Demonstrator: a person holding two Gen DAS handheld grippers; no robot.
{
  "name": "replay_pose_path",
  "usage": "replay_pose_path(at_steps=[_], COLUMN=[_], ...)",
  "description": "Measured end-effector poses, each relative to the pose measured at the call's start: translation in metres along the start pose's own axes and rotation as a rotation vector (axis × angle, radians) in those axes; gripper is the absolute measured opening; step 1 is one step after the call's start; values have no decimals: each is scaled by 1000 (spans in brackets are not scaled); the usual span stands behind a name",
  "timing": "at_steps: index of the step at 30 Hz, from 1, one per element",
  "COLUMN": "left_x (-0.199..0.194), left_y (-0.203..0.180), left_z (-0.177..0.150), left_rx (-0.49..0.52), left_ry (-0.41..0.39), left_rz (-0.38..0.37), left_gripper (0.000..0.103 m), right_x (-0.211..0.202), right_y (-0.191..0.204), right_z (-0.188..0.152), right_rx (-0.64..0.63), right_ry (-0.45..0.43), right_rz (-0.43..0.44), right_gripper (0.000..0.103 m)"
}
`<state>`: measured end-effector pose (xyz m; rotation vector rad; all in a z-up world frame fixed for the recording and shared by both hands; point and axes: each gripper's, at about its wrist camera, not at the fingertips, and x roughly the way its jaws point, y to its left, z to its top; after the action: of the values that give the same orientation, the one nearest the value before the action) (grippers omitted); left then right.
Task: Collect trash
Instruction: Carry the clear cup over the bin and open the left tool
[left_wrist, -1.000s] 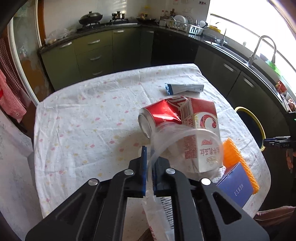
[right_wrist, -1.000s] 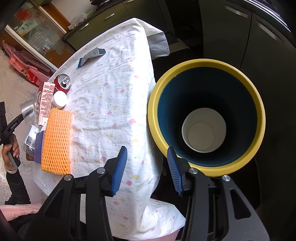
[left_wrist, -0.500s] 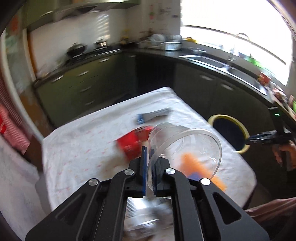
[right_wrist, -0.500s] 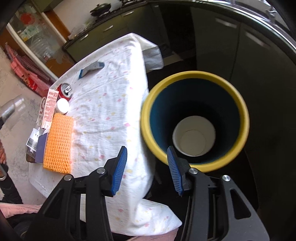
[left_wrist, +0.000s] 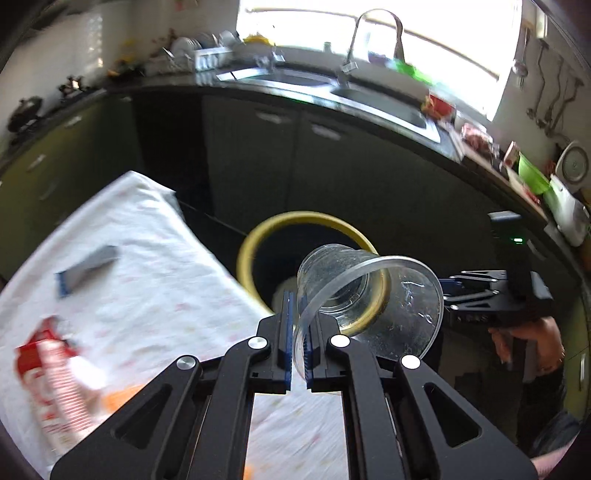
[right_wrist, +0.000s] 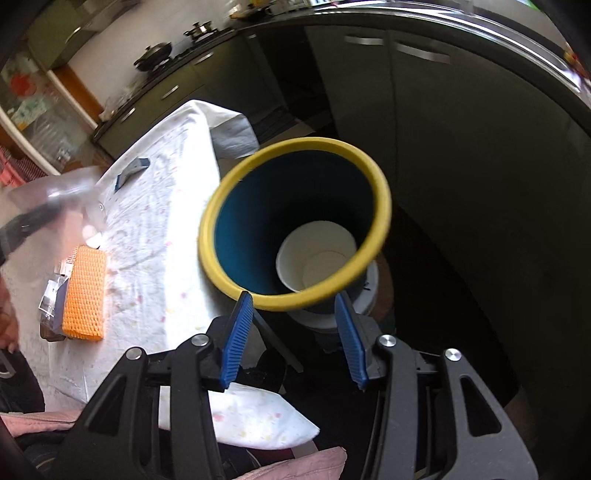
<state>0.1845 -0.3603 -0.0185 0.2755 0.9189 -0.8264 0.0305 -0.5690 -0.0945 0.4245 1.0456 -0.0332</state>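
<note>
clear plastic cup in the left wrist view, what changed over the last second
The left gripper, jaws shut on the rim of the clear plastic cup, lifted it off the table from beside the red can and milk carton and swung it across to the yellow-rimmed bin. The right gripper drew nearer the bin's rim. Unchanged: the right jaws open and empty, the white paper cup in the bin.
</note>
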Motion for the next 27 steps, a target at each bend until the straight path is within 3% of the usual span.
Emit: replay_pose_path(at_steps=[5,12,14,16,18,21,26,27], left_x=[62,125,133,138,128,100,18,4], left_y=[-25,-34,-30,-26,-25,-27,-26,-25], left_z=[12,26,24,24,23,19,0,-5], left_rx=[15,-22,-50,-81,-95,-83,-53,-46], left_ry=[85,138,145,148,123,74,-60,-80], left_rz=[16,49,57,51,48,37,40,44], left_gripper=[5,6,12,35,42,44,59,67], right_x=[-1,3,4,3,4,5,12,13], right_y=[-22,-33,-34,-33,-30,-28,-17,-14], right_z=[-9,-14,-14,-15,-15,-16,-19,-20], right_rx=[38,59,64,60,56,48,31,25], right_ry=[-2,2,3,3,3,3,14,19], right_rz=[-1,8,7,6,4,5,13,20], right_gripper=[44,46,48,48,48,48,49,49])
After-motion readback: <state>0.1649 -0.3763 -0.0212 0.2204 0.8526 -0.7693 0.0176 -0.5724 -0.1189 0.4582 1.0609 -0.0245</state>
